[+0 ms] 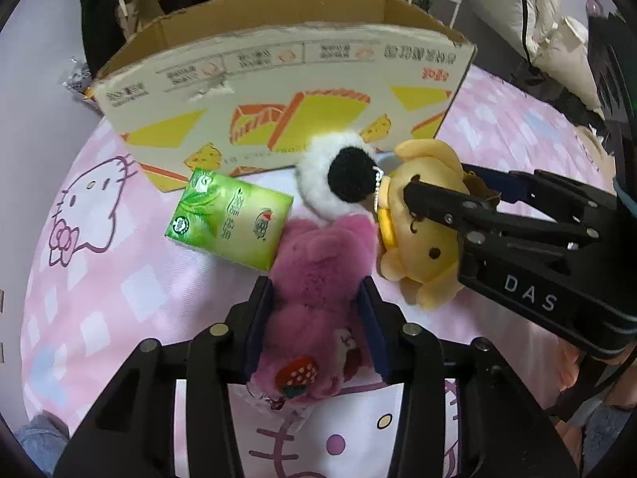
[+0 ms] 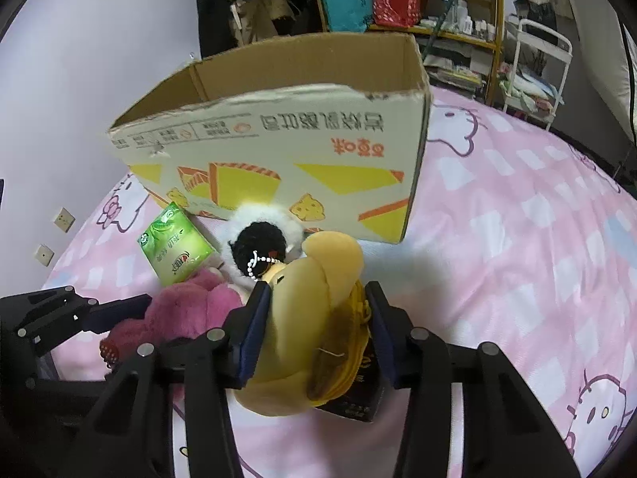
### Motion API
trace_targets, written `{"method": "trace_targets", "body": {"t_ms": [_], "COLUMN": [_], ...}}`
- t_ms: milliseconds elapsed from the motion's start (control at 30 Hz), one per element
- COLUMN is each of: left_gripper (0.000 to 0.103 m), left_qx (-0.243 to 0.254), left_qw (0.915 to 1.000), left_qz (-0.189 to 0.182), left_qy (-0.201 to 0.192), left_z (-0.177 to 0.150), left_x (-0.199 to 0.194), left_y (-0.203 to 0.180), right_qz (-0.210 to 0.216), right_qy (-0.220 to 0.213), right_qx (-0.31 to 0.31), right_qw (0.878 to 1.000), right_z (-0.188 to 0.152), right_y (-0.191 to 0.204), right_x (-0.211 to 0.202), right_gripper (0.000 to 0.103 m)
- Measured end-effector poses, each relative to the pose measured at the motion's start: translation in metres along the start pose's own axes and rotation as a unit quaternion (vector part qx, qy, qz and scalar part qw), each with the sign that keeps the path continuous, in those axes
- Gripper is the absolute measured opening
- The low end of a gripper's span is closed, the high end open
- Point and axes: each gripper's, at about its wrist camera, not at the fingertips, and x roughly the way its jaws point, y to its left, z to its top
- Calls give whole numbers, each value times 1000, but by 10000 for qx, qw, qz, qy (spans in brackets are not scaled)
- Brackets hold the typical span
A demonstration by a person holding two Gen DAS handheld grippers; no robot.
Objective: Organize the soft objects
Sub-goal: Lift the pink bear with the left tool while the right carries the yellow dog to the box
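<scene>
A pink furry plush (image 1: 314, 279) with a strawberry patch lies on the pink bedspread, and my left gripper (image 1: 316, 290) is shut on it, both pads pressed into the fur. To its right a yellow dog plush (image 1: 422, 219) is clamped by my right gripper (image 2: 316, 298), whose pads squeeze the yellow dog plush (image 2: 318, 318). A white and black fluffy toy (image 1: 338, 175) with a bead chain rests between the plushes and the open cardboard box (image 1: 278, 91). A green tissue pack (image 1: 231, 219) lies left of the pink plush.
The cardboard box (image 2: 278, 135) stands open-topped at the far side of the bed. A dark flat packet (image 2: 354, 398) lies under the yellow plush. Shelves and a white rack (image 2: 533, 71) crowd the room behind. Pink bedspread (image 2: 517, 239) spreads to the right.
</scene>
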Motion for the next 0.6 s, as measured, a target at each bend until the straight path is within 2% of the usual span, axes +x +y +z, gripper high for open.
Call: {"method": "trace_targets", "body": {"t_ms": [133, 300, 500, 600], "left_gripper": [39, 37, 36, 36], "left_qx": [-106, -262, -240, -268], "left_qw": [9997, 9993, 9964, 9942], "left_qz": [4, -3, 416, 391], "left_qy": [-201, -251, -698, -964], "left_z": [-2, -1, -1, 0], "left_x": [-11, -16, -39, -53], "left_y": [4, 9, 11, 17], "right_qz": [-2, 32, 24, 17], "right_qy": [-148, -348, -747, -1020], "right_qx": [-48, -9, 93, 154], "right_qw": [9999, 9994, 9972, 9947], "right_z": [1, 5, 9, 10], "right_y": [1, -1, -7, -9], "right_x": [-10, -24, -47, -58], "right_gripper": [50, 50, 50, 50]}}
